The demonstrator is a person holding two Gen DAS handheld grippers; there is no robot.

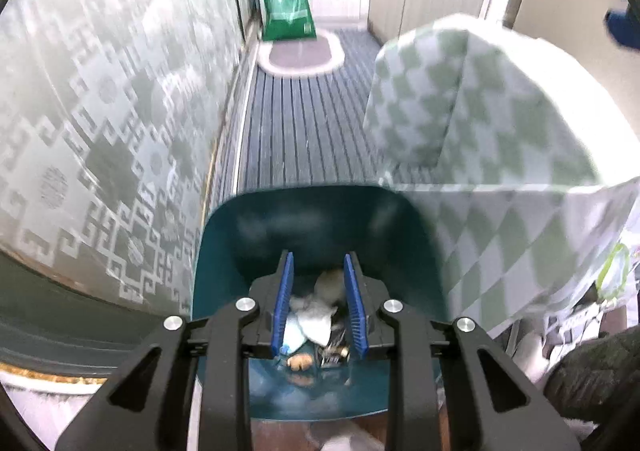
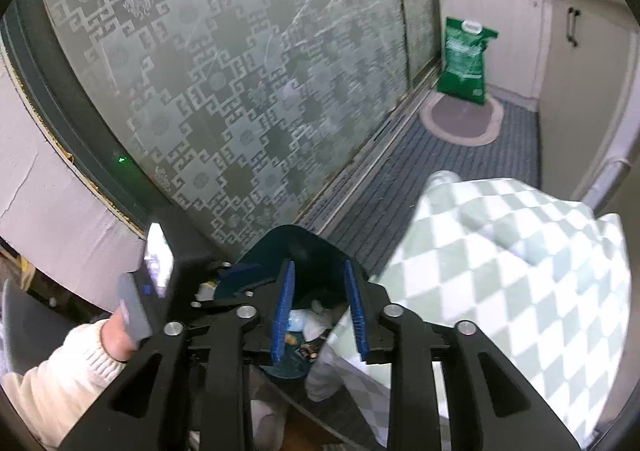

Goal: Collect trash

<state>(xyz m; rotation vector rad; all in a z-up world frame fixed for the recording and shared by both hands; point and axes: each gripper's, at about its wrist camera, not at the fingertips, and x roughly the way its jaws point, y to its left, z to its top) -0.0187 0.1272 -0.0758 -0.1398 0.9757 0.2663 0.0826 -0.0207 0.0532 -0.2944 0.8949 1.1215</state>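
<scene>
A teal bin [image 1: 320, 219] stands on the floor beside the table, holding crumpled white paper and wrappers [image 1: 316, 315]. My left gripper [image 1: 318, 257] hangs over the bin's mouth, pointing down into it, open, with nothing between its blue pads. In the right wrist view the same bin [image 2: 296, 239] and its trash [image 2: 308, 321] lie below my right gripper [image 2: 319, 263], which is also open and empty. At the left of that view, a hand in a cream sleeve [image 2: 60, 371] holds the other gripper's body close to the bin's rim.
A table under a green-and-white checked cloth [image 1: 500, 131] [image 2: 520, 271] crowds the bin's right side. A patterned glass door [image 1: 100, 131] [image 2: 240, 71] runs along the left. Further along the striped carpet lie an oval mat [image 1: 300, 51] and a green bag [image 1: 286, 3] near white cabinets.
</scene>
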